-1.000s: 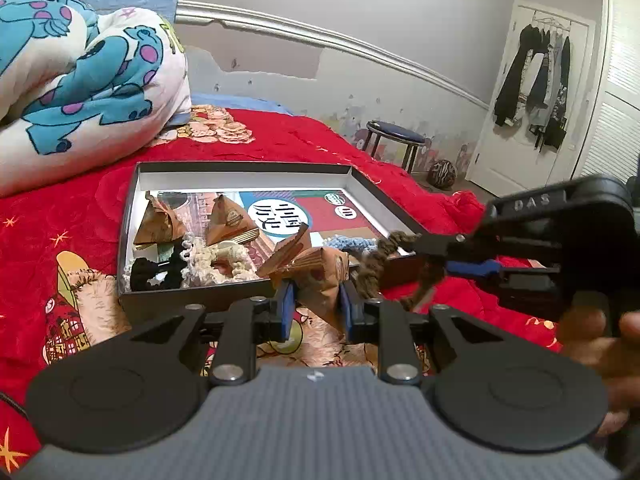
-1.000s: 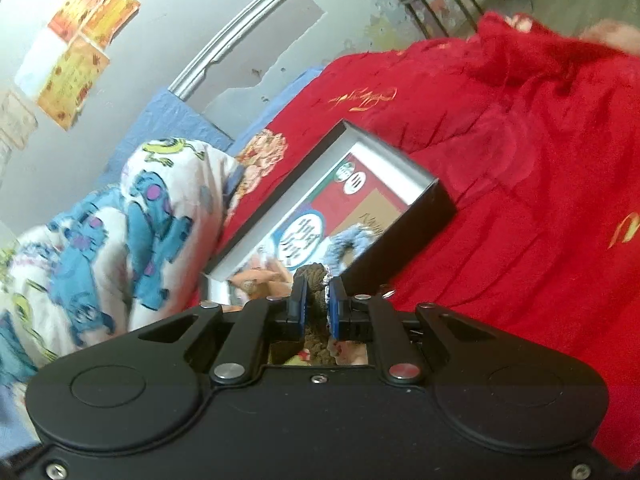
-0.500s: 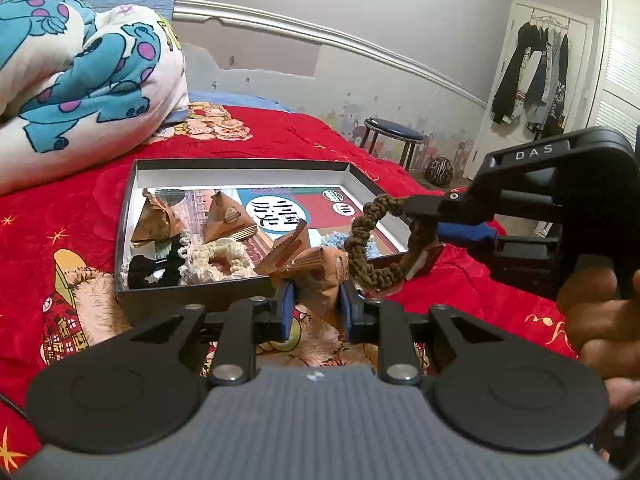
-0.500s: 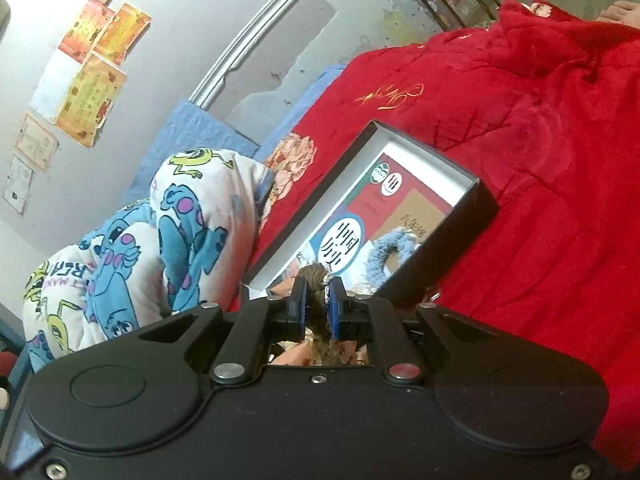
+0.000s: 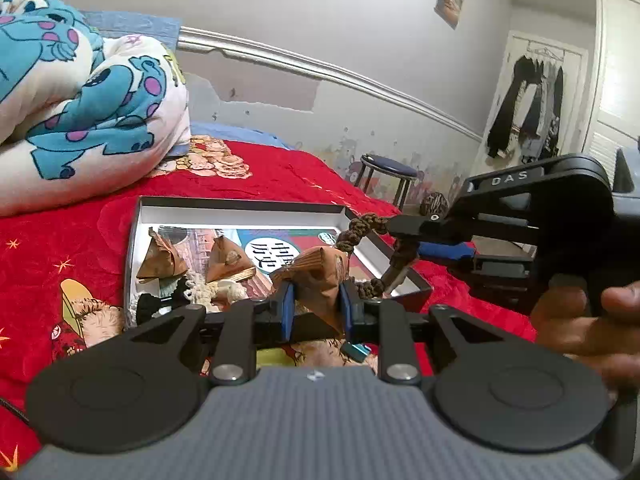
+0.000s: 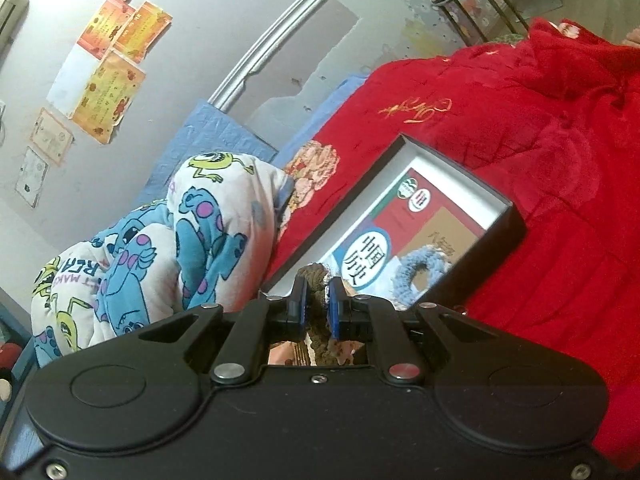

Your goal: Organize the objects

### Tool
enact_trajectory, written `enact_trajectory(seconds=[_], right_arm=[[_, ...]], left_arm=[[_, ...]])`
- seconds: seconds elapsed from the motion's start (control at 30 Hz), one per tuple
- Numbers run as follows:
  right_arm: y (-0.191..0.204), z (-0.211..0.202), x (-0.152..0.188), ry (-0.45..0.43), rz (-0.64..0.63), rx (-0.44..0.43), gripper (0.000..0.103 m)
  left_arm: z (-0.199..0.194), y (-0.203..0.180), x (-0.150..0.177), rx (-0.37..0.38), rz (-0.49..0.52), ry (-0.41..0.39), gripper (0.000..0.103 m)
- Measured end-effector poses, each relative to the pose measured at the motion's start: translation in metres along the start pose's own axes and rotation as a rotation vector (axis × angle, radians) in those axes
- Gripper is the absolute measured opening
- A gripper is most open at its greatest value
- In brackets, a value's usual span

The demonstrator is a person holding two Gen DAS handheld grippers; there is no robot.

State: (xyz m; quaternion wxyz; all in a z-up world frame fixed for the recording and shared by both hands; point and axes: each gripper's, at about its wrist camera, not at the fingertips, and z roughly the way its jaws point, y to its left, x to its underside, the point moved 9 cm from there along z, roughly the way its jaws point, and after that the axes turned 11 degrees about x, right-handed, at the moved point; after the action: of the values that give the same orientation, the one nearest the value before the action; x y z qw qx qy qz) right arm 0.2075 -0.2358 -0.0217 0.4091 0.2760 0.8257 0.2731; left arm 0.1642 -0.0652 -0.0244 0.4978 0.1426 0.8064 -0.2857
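left hand-held gripper (image 5: 316,306): pinching a brown paper packet (image 5: 320,276) just above the box's near wall | right hand-held gripper (image 6: 316,306): clamped on a braided brown loop (image 5: 360,236) above the box's right edge | box (image 5: 240,203): open, on red bedspread (image 5: 48,248)

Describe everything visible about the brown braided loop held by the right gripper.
The braided loop is a knobbly ring of brown and olive cord, like a scrunchie or bracelet. The right gripper is shut on its upper part, and the rest hangs limp above the right edge of the open box, clear of the bedspread. In the right wrist view the cord is squeezed between the blue-padded fingers.
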Motion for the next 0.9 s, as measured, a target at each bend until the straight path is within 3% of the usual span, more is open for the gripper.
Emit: enact_trajectory(seconds=[0.23,0.9], right_arm=[[0.006,0.000,0.003,0.003,-0.011,-0.008,0.012],[0.000,0.008,0.011,0.031,0.000,0.003,0.012]], left_arm=[[0.003,0.010,0.003,-0.009,-0.046,0.014,0.028],[0.005,0.012,0.006,-0.004,-0.046,0.029,0.028]])
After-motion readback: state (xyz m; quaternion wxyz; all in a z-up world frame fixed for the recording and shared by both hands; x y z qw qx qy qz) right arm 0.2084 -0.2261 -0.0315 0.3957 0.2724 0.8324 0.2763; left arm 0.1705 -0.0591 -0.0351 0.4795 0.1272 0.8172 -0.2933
